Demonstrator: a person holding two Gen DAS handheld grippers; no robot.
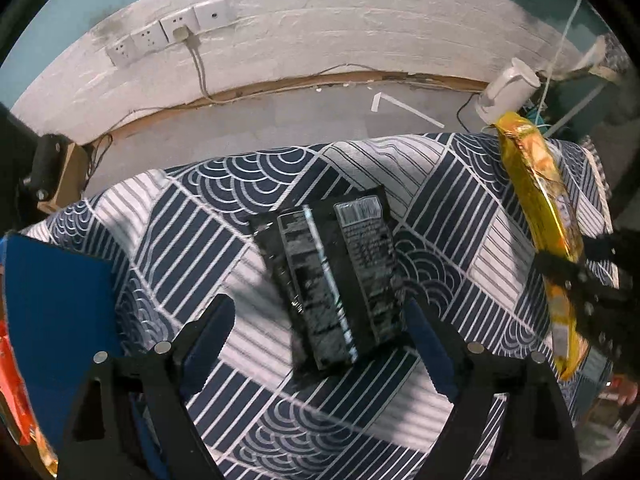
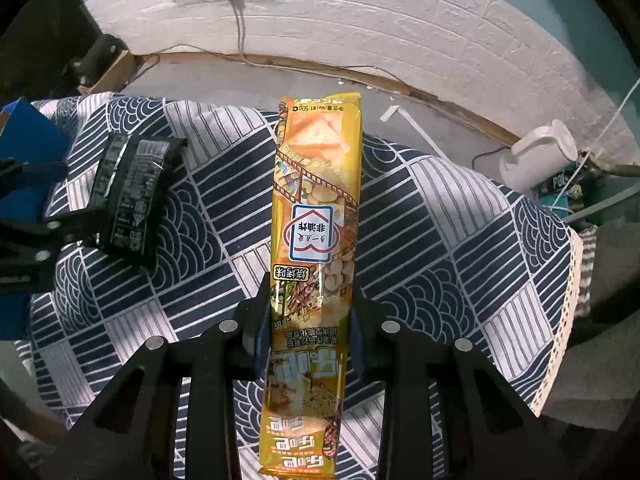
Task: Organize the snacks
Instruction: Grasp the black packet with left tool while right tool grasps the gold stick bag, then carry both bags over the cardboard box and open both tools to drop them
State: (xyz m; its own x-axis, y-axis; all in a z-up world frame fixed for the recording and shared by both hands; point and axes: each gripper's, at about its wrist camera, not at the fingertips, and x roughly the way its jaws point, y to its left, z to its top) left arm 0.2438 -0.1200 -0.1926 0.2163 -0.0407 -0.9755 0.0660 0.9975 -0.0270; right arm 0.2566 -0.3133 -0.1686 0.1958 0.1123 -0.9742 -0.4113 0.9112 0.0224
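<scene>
Overhead, yellow snack pack [image 2: 316,216] above tablecloth [image 2: 460,216].

We are seeing a tablecloth [image 2: 460,216] patterned in navy and white, with blocks of stripes and scalloped wave arcs. The long snack packet [image 2: 316,216] is showing golden yellow with brown food pictures and a white, blue-edged house emblem. The flat packet [image 1: 336,276] is looking glossy black with silvery print. At the left edge, something orange [image 1: 14,392], possibly another wrapper, is showing beside a blue box [image 1: 56,312].
</scene>
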